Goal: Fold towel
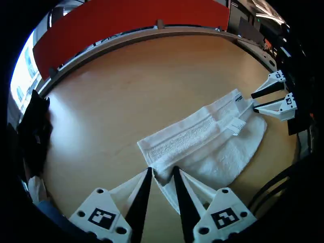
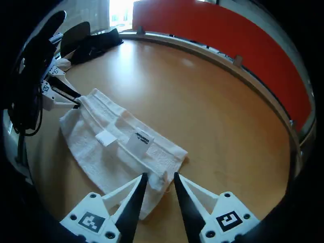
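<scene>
A white terry towel (image 1: pixel 210 137) lies lengthwise on the wooden table (image 1: pixel 133 81), with one long edge folded over and two small labels on top. My left gripper (image 1: pixel 162 169) is at its near end, jaws narrowed with bunched fabric filling the gap between them. In the right gripper view the same towel (image 2: pixel 105 137) stretches away to the left. My right gripper (image 2: pixel 159 175) pinches the near short edge, fingers close together with cloth between. Each view shows the other gripper at the towel's far end: the right gripper (image 1: pixel 253 102) and the left gripper (image 2: pixel 77 101).
A red panel (image 1: pixel 133 20) runs along the table's far edge. Dark clothing or a bag (image 2: pixel 97 42) sits at one end of the table, with a chair back (image 2: pixel 75 34) beside it. Cables (image 2: pixel 28 117) hang near the hand holding the left gripper.
</scene>
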Demonstrator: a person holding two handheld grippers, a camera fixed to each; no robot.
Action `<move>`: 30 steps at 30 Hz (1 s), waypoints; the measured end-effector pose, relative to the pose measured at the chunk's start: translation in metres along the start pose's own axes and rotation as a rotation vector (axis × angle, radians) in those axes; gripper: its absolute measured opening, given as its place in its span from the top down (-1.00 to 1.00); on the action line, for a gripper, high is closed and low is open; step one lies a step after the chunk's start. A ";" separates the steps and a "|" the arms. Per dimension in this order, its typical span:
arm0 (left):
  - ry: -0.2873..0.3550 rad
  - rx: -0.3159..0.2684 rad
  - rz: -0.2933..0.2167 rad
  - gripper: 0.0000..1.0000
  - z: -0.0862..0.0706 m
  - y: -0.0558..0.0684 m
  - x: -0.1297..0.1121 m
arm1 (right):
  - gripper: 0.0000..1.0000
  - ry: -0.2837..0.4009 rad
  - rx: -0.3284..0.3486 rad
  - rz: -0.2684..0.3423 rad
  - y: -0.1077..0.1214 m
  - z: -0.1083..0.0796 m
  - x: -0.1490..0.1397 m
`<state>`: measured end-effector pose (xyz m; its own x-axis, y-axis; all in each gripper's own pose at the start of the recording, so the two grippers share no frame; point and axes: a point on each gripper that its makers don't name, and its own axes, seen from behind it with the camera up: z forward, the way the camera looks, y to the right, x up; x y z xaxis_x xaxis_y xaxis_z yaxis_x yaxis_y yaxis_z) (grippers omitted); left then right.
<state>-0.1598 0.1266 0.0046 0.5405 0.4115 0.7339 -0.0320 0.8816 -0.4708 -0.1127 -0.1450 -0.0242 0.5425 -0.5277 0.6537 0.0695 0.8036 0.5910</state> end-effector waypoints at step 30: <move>0.053 0.090 -0.025 -0.86 -0.015 -0.036 0.027 | -0.54 0.050 -0.104 0.031 0.039 0.001 0.024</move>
<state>-0.1317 0.1027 0.0338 0.5853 0.3789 0.7169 -0.0926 0.9096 -0.4051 -0.0978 -0.1272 0.0151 0.5865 -0.4899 0.6450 0.1370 0.8449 0.5171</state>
